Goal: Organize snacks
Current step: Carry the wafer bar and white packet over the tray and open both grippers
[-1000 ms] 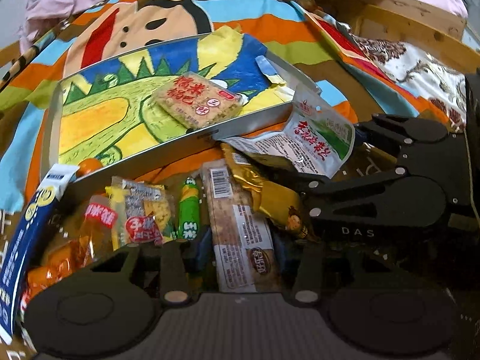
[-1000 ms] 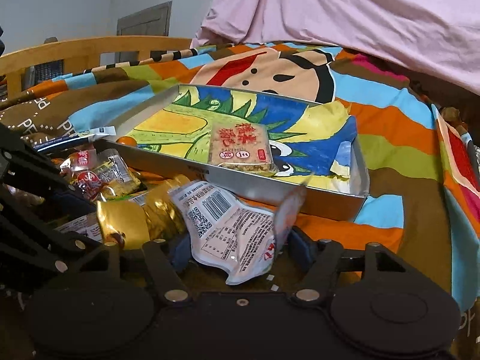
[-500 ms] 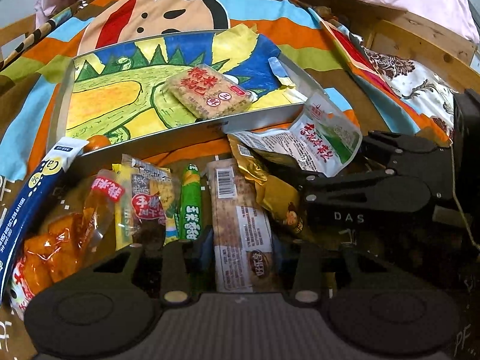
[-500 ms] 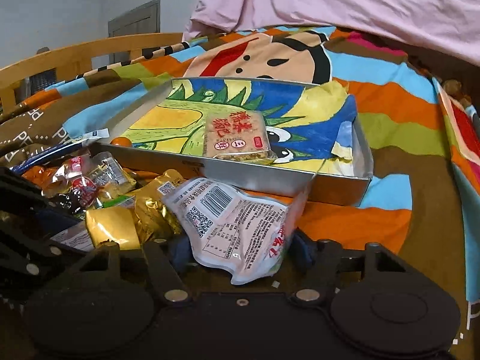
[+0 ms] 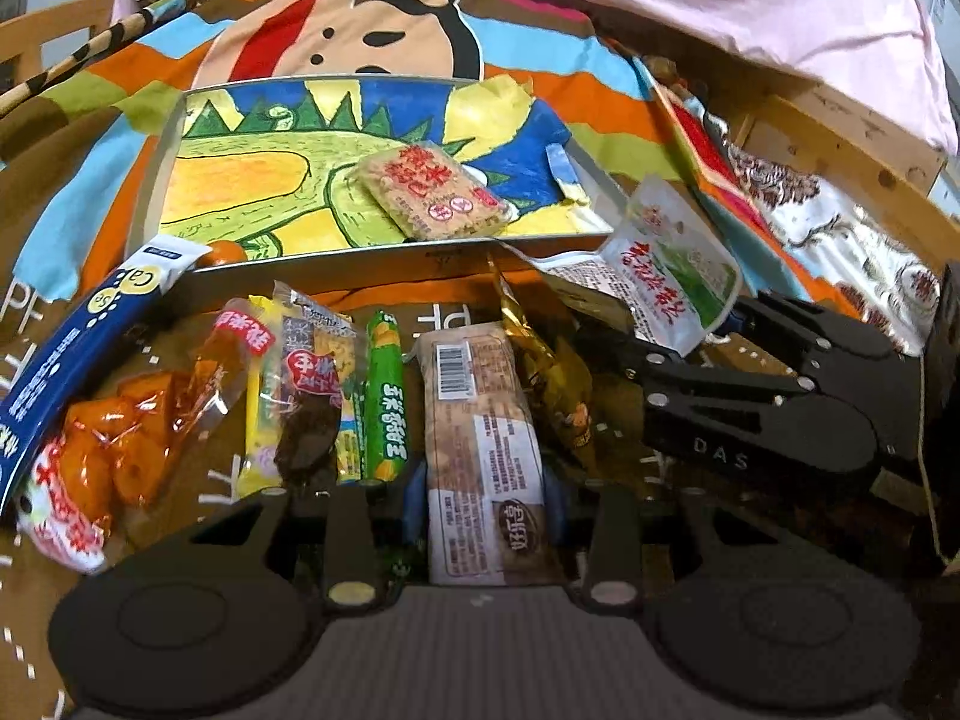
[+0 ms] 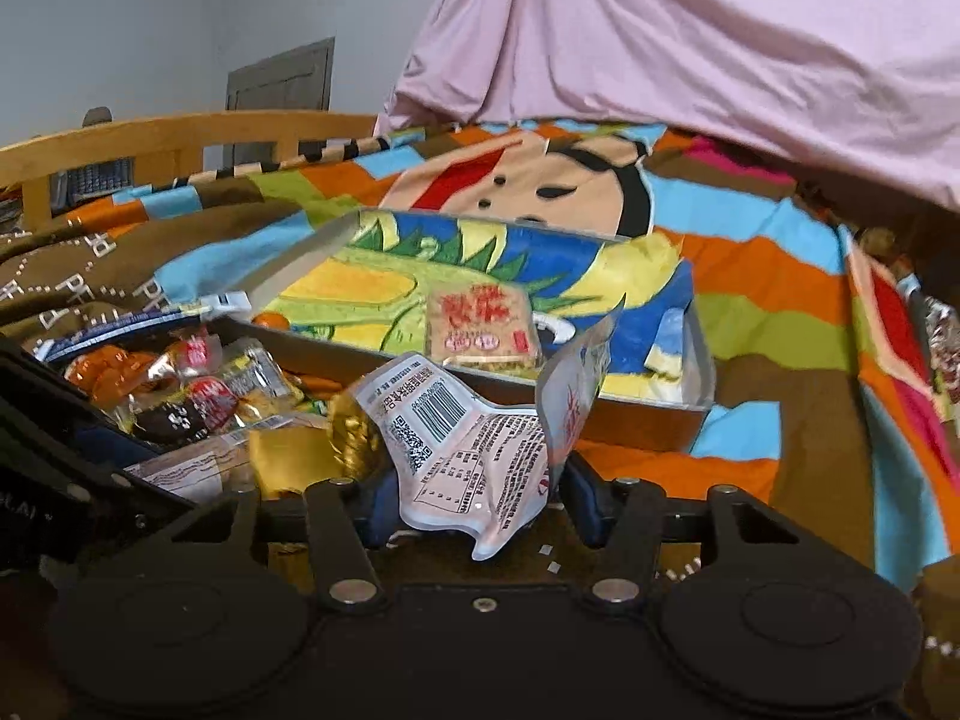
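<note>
My left gripper is shut on a long brown snack bar and holds it among the pile. My right gripper is shut on a white pouch with a barcode; the same pouch shows green print in the left wrist view. A metal tray with a dinosaur-print liner lies beyond, with a rice cracker pack in it. The tray and cracker also show in the right wrist view.
Loose snacks lie before the tray: a blue sachet, an orange pack, a yellow pack, a green corn stick, a gold pack. A wooden bed rail runs at left, a pink blanket behind.
Both grippers have lifted and drawn back a little with their packs. The tray and pile now sit lower and farther in both views. The white pouch has folded upward.
</note>
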Demonstrator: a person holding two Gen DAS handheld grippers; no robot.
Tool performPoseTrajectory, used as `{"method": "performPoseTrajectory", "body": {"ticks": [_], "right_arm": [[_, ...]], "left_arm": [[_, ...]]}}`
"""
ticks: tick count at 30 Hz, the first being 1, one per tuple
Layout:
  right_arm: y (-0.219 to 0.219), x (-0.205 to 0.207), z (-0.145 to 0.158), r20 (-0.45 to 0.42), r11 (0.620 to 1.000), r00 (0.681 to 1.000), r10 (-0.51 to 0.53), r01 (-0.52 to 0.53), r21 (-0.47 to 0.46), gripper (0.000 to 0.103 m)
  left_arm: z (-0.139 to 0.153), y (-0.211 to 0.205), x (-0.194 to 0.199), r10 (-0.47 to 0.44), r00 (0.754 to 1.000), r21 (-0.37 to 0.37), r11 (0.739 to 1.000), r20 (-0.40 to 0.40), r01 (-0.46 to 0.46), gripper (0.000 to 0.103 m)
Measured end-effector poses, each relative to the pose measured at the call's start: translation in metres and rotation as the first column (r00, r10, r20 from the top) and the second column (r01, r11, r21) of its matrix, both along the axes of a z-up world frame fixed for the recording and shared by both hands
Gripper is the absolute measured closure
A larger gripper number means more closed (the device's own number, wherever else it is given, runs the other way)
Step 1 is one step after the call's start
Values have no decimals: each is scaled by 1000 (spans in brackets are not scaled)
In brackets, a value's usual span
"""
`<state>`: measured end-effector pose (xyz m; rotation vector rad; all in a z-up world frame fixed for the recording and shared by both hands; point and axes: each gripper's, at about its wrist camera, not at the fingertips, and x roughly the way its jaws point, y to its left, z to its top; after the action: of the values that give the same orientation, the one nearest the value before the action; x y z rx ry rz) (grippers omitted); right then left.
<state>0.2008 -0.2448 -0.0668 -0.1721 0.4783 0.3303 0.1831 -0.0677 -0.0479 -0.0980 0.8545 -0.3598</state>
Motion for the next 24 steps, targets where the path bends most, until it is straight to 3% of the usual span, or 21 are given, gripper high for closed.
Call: {"method": "performPoseTrajectory", "body": {"ticks": [14,19,24], "right_arm": [[-3,-27,38,110,1000,994,-16,14,14,47],[2,-13,55,169,1000,986,-2,1,9,46],[7,28,70,225,1000,974,-9,7,11,46]], "left_arm": [[36,11,-7,31,992,-55,998,119,-25,62],[56,24,21,54,980,-53,998,190,-45,62],[72,36,64,100,959,-36,995,266,-94,62]]}}
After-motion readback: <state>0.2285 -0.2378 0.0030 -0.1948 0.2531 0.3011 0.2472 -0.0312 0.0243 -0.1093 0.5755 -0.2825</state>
